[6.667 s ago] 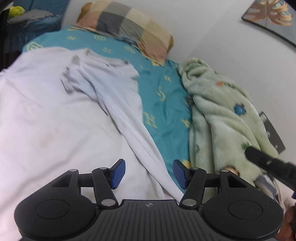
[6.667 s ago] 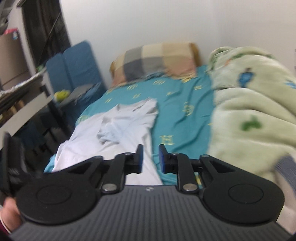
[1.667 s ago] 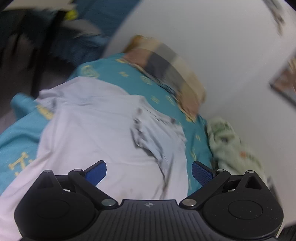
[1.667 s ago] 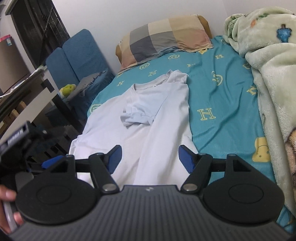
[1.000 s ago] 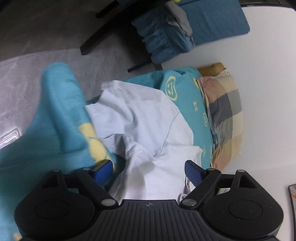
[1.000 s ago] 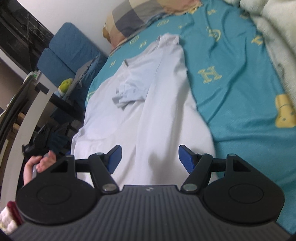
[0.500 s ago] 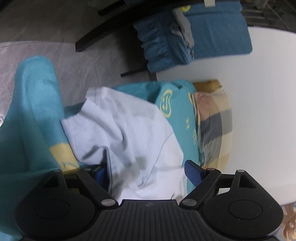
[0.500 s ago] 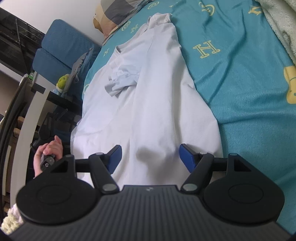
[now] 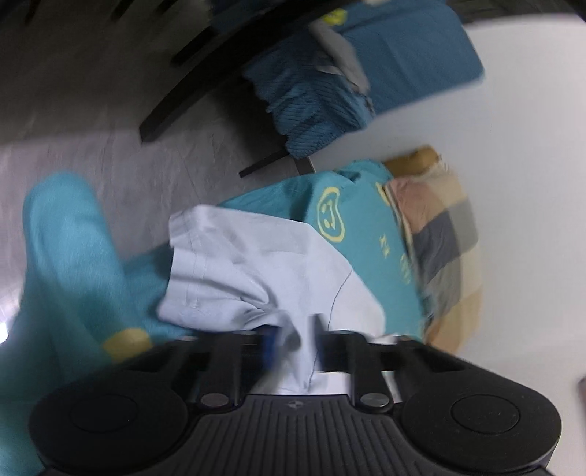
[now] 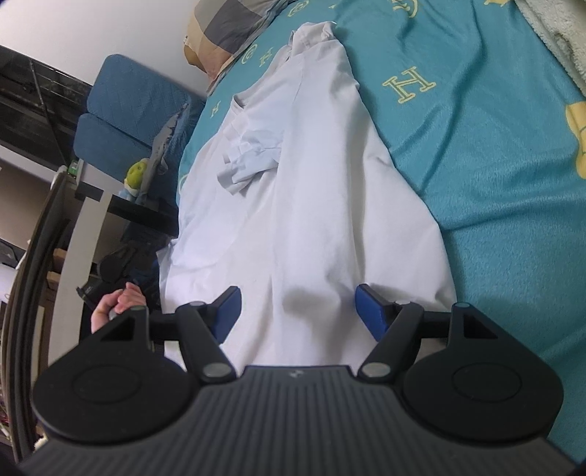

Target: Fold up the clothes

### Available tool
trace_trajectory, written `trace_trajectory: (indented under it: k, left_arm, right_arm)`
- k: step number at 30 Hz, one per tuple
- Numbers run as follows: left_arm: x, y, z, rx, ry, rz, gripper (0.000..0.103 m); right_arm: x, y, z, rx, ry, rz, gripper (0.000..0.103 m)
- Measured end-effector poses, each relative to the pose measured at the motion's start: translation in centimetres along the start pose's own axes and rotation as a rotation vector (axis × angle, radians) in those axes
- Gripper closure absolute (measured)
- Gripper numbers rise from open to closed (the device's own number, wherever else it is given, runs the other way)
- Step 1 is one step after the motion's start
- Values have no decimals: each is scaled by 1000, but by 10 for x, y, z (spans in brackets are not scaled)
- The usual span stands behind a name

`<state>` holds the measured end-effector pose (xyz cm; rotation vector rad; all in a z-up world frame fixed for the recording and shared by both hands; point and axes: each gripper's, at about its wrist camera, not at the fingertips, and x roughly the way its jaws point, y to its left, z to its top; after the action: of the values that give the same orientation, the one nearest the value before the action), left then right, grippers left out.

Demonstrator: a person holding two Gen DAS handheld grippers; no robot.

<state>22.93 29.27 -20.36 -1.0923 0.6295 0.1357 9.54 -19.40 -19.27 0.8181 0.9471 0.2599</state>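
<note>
The bed (image 10: 494,153) carries a teal sheet, with a checked pillow (image 10: 234,25) at its head. The pale shirt (image 10: 311,190) lies lengthwise on the bed, collar toward the pillow, one sleeve hanging off the bed's edge. The right gripper (image 10: 298,311) hovers over the hem, fingers (image 10: 227,311) wide apart. The left gripper (image 9: 293,346) has its fingers clamped on the hanging sleeve (image 9: 219,278).

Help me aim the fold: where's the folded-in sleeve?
In the right wrist view, the sleeve lies bunched on the shirt, upper left of centre, just below the collar.
</note>
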Motion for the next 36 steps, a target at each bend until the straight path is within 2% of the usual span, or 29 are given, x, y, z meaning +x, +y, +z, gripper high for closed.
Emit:
trace_trajectory:
  k: [1,5,9,12,15,17,18,20,21,23,25,28,31,36]
  left_arm:
    - [0,-6,0,38,-4,12,99]
    - [-13,-61,-17,297,-50,-1,99]
    - [-18,-120,-67,650,-39,-55,99]
    - [-10,-149,-123,899,40,-102,98]
    - [-16,-151,-141,915,67,-98,94]
    - [-20,-151,-151,915,82,-93,79]
    - [-22,-151,-156,916,89,-91,75]
    - [-26,-152,-167,916,103,-86,59]
    - [-29,-152,-172,916,110,-83,56]
    - [-33,-153,-182,917,124,-78,43]
    - [-37,-153,-192,917,138,-73,36]
    - [-44,-154,-208,918,159,-66,30]
    - [-88,-166,-220,979,109,-47,25]
    - [-145,-166,-231,968,73,15,24]
  right_arm:
    - [0,0,0,1,1,2,32]
    - [-1,1,2,5,-6,2,31]
    - [-3,2,4,13,-23,9,31]
    - [-5,4,5,2,-42,2,31]
    - [-7,5,6,-14,-57,-10,31]
    - [-7,5,7,-30,-67,-21,31]
    - [-7,6,8,-43,-73,-26,31]
    - [-6,7,9,-75,-86,-37,31]
    - [-6,9,10,-95,-92,-40,31]
    - [-6,12,11,-146,-111,-45,31]
    - [-7,15,13,-199,-134,-50,31]
    - [-11,19,14,-269,-165,-36,31]
    - [-15,25,13,-343,-196,-8,31]
    - [-18,38,6,-470,-225,27,31]
